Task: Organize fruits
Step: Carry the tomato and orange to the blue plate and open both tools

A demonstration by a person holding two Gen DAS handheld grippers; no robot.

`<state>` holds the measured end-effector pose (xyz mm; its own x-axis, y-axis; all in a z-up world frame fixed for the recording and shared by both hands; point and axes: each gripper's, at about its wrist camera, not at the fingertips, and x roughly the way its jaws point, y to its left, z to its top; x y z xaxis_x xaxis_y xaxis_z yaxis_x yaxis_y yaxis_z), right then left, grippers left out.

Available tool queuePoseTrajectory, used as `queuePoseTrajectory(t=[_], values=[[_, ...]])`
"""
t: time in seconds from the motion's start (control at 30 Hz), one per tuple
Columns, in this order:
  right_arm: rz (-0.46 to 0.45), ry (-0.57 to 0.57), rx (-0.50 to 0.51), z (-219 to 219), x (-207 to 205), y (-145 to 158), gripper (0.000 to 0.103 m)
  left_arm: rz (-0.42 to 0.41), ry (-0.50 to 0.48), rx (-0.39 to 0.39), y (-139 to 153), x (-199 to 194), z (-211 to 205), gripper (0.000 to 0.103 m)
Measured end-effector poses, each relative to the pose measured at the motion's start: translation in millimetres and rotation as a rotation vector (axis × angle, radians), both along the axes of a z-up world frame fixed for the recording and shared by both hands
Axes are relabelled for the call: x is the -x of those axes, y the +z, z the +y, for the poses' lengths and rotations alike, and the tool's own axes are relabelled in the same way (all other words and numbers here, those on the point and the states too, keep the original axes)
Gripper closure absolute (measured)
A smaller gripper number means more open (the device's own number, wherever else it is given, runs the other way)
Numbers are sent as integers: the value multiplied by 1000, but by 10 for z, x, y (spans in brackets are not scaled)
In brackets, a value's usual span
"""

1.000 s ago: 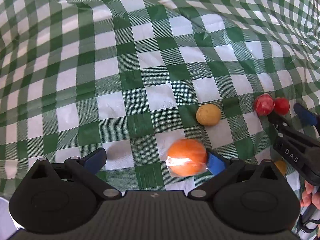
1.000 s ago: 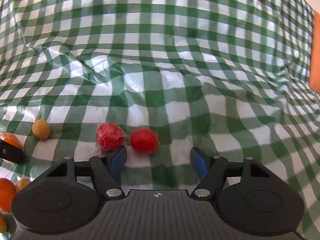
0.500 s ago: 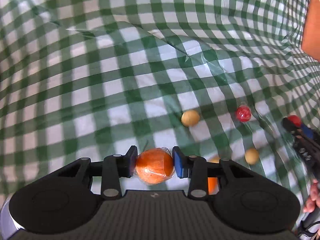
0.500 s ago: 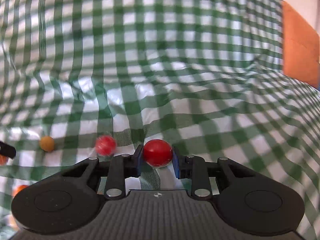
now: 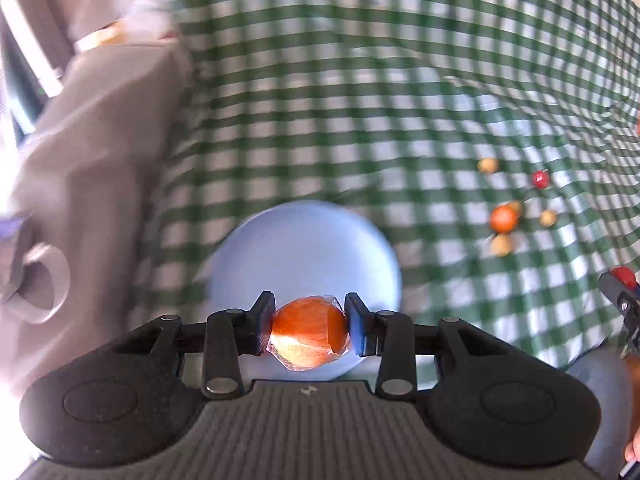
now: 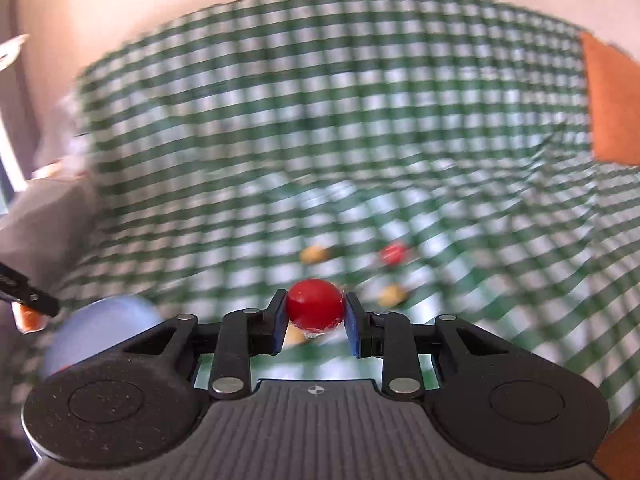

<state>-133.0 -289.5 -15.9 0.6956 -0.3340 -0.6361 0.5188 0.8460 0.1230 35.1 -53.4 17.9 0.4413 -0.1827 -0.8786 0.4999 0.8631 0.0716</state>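
My left gripper point(image 5: 309, 330) is shut on a plastic-wrapped orange fruit point(image 5: 308, 332) and holds it above the near edge of a light blue plate point(image 5: 304, 248). My right gripper point(image 6: 316, 320) is shut on a wrapped red fruit point(image 6: 315, 304), lifted above the green checked cloth point(image 6: 360, 120); it also shows at the right edge of the left wrist view point(image 5: 622, 280). On the cloth lie another orange fruit point(image 5: 503, 219), a red fruit point(image 5: 540, 179) and several small yellow-brown fruits point(image 5: 488, 165). The plate shows in the right wrist view point(image 6: 104, 328) at lower left.
A grey upholstered seat or cushion point(image 5: 80, 160) stands left of the table. An orange cushion point(image 6: 612, 108) lies at the far right. The cloth is wrinkled around the loose fruits. Both views are motion-blurred.
Both grippers, each closed on its fruit, lifted and swung left. The blue plate has come into view under my left gripper. The loose fruits now lie farther away to the right.
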Motion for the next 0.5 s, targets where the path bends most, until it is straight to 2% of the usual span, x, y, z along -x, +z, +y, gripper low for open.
queuePoseTrajectory(t=[0.13, 0.23, 0.5], values=[[12, 128, -43, 613, 16, 90, 73, 14, 52, -5, 39, 202, 526, 61], [22, 219, -14, 1003, 11, 141, 73, 17, 72, 6, 55, 315, 826, 61], [77, 334, 27, 1585, -20, 235, 73, 22, 94, 53, 2, 444, 1191, 61]])
